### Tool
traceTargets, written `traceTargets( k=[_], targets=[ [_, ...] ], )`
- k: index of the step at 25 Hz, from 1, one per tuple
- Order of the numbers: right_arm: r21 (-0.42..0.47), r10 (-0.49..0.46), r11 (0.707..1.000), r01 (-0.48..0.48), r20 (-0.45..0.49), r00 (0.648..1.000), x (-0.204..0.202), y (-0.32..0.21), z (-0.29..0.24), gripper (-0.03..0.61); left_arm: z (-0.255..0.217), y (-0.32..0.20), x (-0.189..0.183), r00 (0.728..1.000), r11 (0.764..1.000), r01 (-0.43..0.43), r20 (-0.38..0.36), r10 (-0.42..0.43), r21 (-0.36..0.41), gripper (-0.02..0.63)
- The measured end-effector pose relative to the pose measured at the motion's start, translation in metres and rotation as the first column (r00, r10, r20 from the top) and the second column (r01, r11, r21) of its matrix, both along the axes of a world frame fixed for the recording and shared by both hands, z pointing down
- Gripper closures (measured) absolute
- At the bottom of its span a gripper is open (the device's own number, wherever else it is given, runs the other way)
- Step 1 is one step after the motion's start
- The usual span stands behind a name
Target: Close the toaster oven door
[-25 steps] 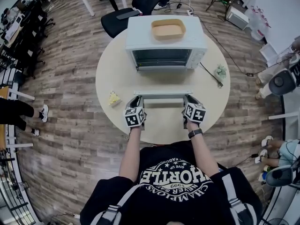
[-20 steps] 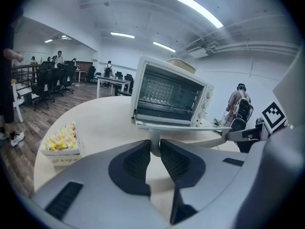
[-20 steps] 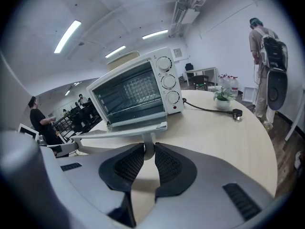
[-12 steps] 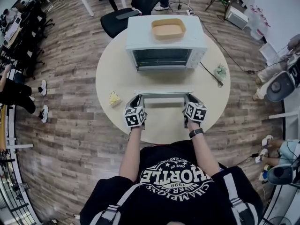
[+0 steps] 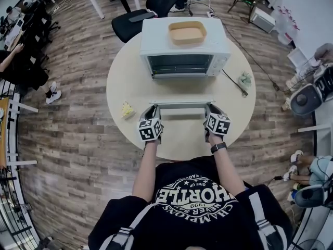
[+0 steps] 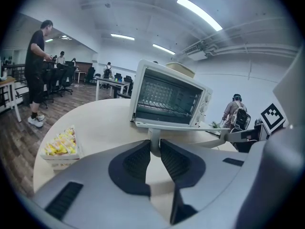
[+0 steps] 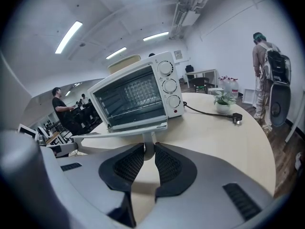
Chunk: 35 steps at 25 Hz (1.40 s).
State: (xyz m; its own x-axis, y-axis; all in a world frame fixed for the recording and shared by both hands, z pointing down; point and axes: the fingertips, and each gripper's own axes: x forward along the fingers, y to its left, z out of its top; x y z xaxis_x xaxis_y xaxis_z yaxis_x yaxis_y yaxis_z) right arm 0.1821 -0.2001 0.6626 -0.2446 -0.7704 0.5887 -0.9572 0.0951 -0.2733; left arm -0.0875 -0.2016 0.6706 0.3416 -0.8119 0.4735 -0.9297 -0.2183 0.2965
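Observation:
A white toaster oven [image 5: 183,48] stands at the far side of the round table [image 5: 125,82]. Its door hangs open and lies flat toward me, with the handle bar [image 5: 181,104] nearest. My left gripper [image 5: 151,112] is shut on the handle's left post [image 6: 153,136]. My right gripper [image 5: 210,111] is shut on the right post [image 7: 148,142]. In the left gripper view the left gripper [image 6: 155,146] pinches the post between its dark pads. The right gripper [image 7: 149,150] does the same in the right gripper view. The oven's wire rack [image 6: 164,109] shows inside.
A tan tray [image 5: 187,32] rests on the oven's top. A yellow snack packet [image 5: 126,109] lies left of the handle. A small plant [image 5: 244,79] and a black power cord [image 5: 232,82] lie to the right. A black chair [image 5: 136,20] stands behind the table.
Both grippers and the door stand as before. A person at the far left edge of the room has moved.

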Motion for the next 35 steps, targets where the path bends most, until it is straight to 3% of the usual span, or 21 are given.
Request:
traceTargets(
  k=[35],
  targets=[
    [0.064,0.021,0.998,-0.021,0.014,1.0,0.0,-0.011,-0.025,0.483,-0.024,-0.011,-0.001,1.0,0.998,0.003,-0.01,-0.003,0.056,0.531]
  ],
)
